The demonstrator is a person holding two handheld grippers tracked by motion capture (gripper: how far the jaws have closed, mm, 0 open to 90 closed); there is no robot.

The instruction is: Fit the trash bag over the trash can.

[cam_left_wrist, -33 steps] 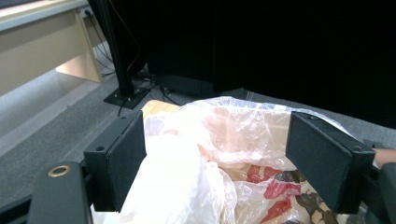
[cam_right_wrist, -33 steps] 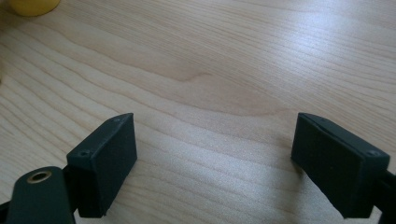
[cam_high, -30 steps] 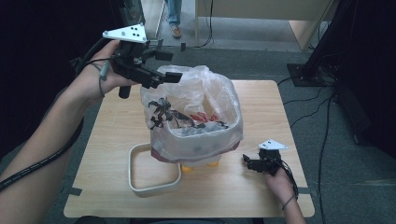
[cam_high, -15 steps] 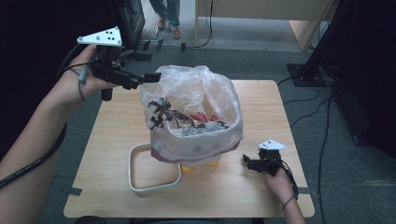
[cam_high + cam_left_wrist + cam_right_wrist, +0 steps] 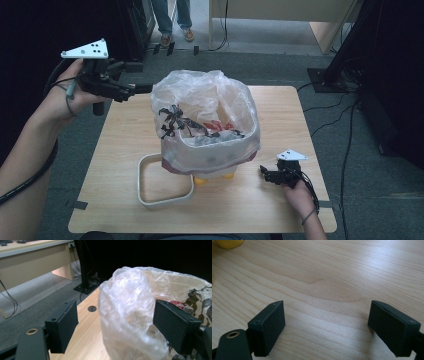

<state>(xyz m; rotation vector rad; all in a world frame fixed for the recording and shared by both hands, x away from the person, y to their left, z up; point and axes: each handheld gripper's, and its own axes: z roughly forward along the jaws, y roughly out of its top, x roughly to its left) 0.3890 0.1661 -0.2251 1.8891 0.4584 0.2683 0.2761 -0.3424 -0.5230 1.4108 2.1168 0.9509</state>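
A clear plastic bag (image 5: 205,100) lines a white bin (image 5: 210,152) with yellow feet (image 5: 201,180) at the middle of the wooden table (image 5: 280,115). Crumpled dark, grey and red rubbish (image 5: 200,127) lies inside it. My left gripper (image 5: 142,90) hovers just left of the bag's upper rim, apart from it. In the left gripper view the left gripper (image 5: 120,315) is open and the puffed bag (image 5: 130,302) stands beyond the jaws. My right gripper (image 5: 266,175) rests low on the table, right of the bin. In its own view the right gripper (image 5: 327,322) is open over bare wood.
A white rounded square frame (image 5: 165,201) lies flat on the table, in front of the bin at its left. A yellow foot (image 5: 230,242) shows at the top left of the right gripper view. A person's legs (image 5: 172,20) stand beyond the table's far edge.
My left gripper has drawn back to the left, away from the bag's rim, where it was a second ago. The bag's top has settled. The right gripper has stayed put.
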